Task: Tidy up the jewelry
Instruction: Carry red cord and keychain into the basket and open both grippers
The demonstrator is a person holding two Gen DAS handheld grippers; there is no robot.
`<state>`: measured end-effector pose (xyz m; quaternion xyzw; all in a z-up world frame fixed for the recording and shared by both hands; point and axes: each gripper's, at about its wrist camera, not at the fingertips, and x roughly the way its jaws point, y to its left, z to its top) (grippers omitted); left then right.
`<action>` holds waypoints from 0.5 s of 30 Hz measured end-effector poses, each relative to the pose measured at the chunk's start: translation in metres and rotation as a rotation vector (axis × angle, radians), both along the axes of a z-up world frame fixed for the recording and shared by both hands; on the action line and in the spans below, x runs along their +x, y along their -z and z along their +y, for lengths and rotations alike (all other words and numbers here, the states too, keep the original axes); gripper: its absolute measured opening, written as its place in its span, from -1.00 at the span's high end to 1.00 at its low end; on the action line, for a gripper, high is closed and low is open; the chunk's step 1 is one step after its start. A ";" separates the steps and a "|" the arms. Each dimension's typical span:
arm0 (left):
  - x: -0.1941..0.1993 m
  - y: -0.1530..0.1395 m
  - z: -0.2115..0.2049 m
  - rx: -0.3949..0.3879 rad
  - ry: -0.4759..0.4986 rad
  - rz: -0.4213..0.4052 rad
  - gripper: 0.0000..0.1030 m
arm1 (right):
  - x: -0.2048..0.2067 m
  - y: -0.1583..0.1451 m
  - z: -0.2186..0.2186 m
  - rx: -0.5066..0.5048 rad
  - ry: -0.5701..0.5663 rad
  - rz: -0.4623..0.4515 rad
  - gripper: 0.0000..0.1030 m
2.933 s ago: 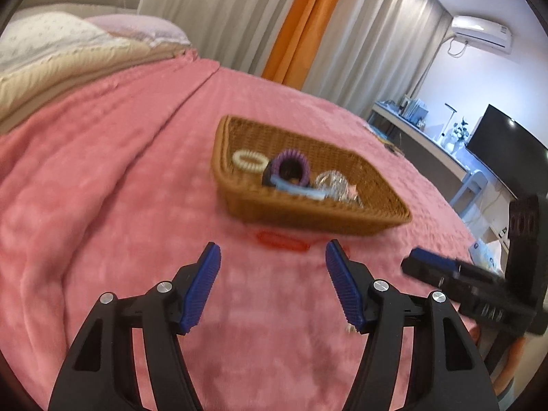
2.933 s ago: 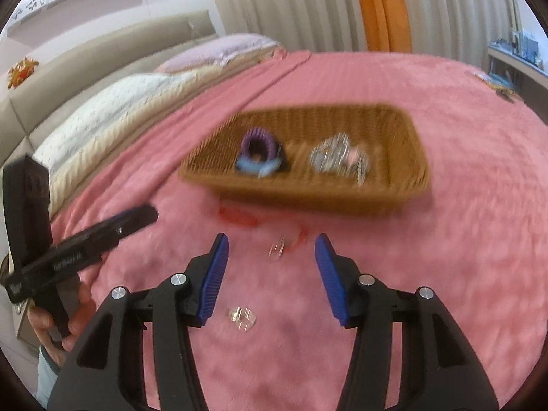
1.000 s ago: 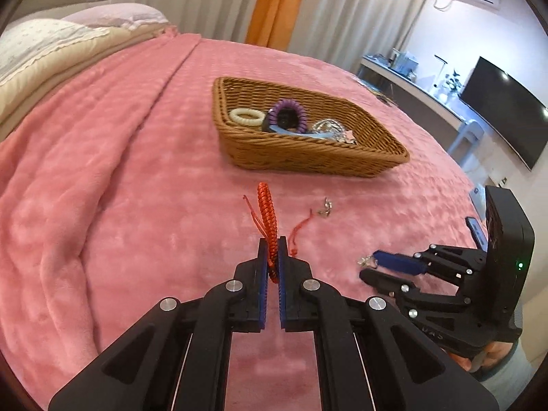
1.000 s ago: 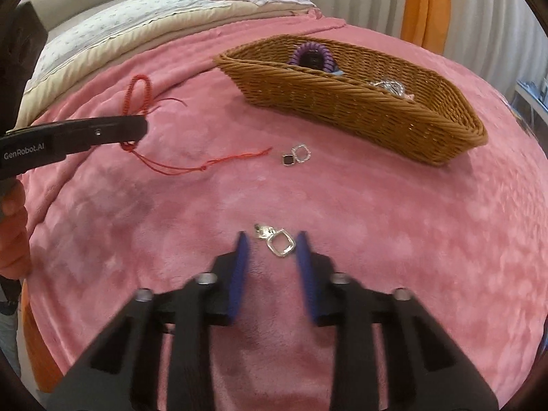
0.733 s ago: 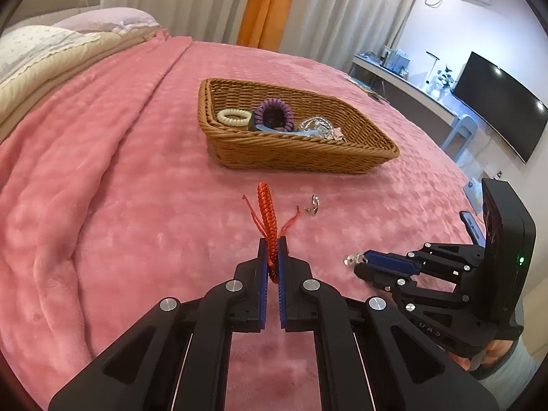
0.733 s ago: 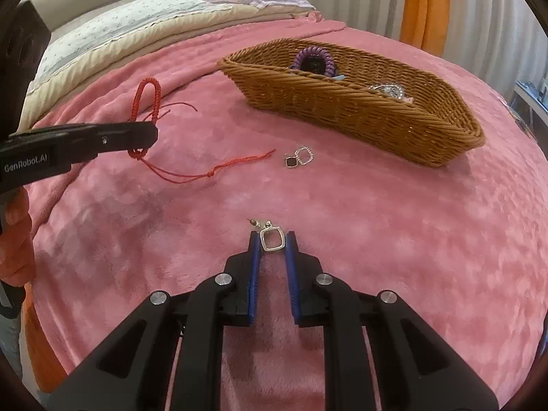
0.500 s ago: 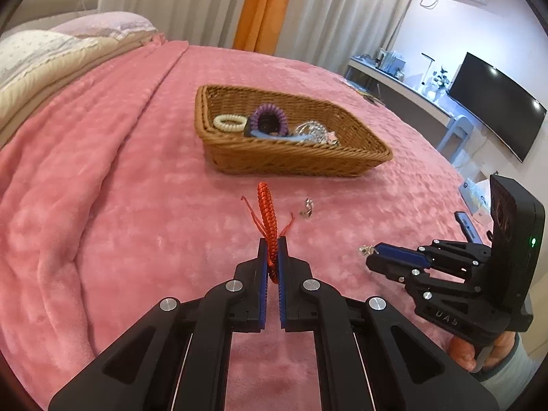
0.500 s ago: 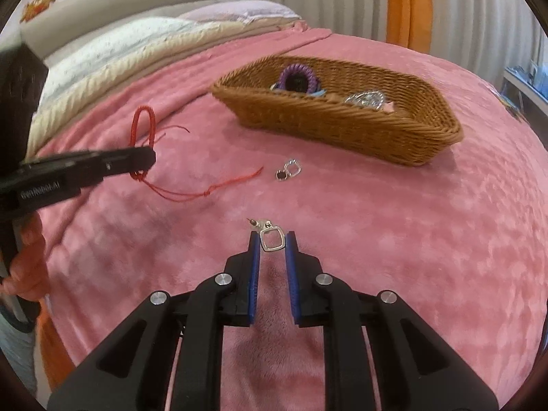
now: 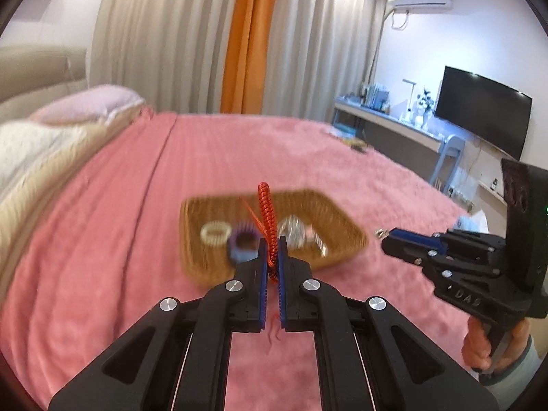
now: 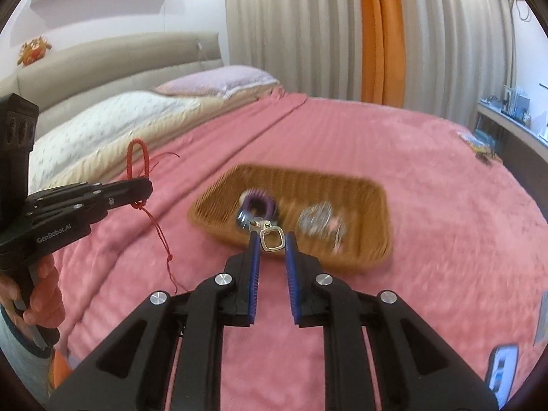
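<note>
1. My left gripper (image 9: 272,257) has its fingers pinched nearly together on the red braided bracelet (image 9: 267,219). The grip is low on the loop, so the braid stands upright above the tips and the loose cords trail below.
2. My right gripper (image 10: 272,239) has its fingers closed only as far as the square metal earring (image 10: 272,239) allows. It holds the frame by its two sides, with the stud end poking toward upper left.
3. The wicker basket (image 10: 376,205) sits mid-frame on the pink bed (image 10: 445,171), just past both sets of tips. It already holds a purple scrunchie (image 10: 258,202), a cream hair tie (image 9: 215,233) and silver pieces (image 10: 318,221).
4. I judge both items are raised clear of the blanket so they pass over the rim.
5. Motion blur hides the fine detail inside the basket.
</note>
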<state>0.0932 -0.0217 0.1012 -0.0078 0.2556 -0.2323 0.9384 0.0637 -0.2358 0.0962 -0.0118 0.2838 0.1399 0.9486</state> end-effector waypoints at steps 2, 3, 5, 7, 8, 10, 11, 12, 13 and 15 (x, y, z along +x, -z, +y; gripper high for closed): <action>0.016 -0.012 -0.010 0.002 0.002 -0.037 0.94 | 0.018 -0.006 -0.004 0.002 0.011 -0.006 0.76; 0.021 -0.015 -0.014 0.001 0.002 -0.045 0.94 | 0.027 -0.006 -0.006 0.004 0.015 -0.004 0.76; 0.042 -0.022 -0.024 -0.005 0.004 -0.065 0.94 | 0.051 -0.006 -0.009 0.003 0.025 0.003 0.75; 0.059 -0.023 -0.032 -0.011 0.005 -0.076 0.94 | 0.068 -0.003 -0.011 0.005 0.031 0.015 0.75; 0.068 -0.023 -0.035 -0.013 0.003 -0.076 0.94 | 0.081 0.001 -0.013 0.010 0.037 0.028 0.75; 0.089 -0.016 -0.042 -0.017 -0.002 -0.064 0.94 | 0.108 0.012 -0.016 0.027 0.045 0.064 0.75; 0.096 -0.012 -0.046 -0.016 -0.005 -0.056 0.94 | 0.120 0.019 -0.018 0.035 0.050 0.084 0.75; 0.108 -0.005 -0.050 -0.015 -0.009 -0.040 0.94 | 0.129 0.026 -0.019 0.042 0.050 0.103 0.76; 0.118 0.002 -0.052 -0.016 -0.012 -0.025 0.94 | 0.140 0.033 -0.019 0.048 0.048 0.125 0.75; 0.133 0.018 -0.056 -0.018 -0.016 0.011 0.94 | 0.158 0.045 -0.022 0.058 0.047 0.160 0.76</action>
